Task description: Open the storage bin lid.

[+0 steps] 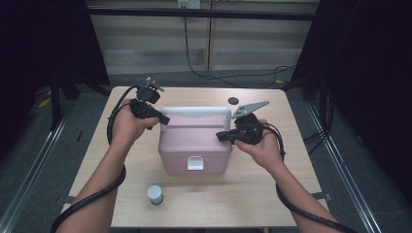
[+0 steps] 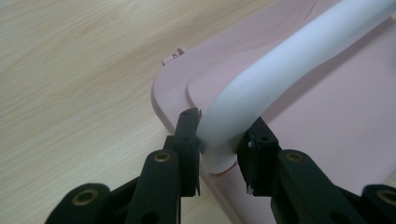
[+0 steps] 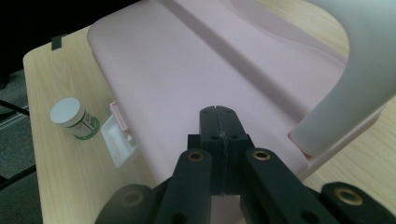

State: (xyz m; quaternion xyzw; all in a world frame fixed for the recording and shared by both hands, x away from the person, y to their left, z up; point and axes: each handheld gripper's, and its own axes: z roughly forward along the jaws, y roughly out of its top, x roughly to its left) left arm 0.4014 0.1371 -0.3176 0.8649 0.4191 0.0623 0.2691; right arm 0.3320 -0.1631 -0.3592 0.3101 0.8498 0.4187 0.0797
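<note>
pink case with white handle and white front latch, left gripper jaws clamped on handle's left end, right gripper jaws together over lid

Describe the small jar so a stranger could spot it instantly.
On the wooden table, look at the pink box in the middle. In front of its white latch, nearer the person and a bit left, stands the jar: small, round, white-lidded with a green label, the lone loose item beside the box.
</note>
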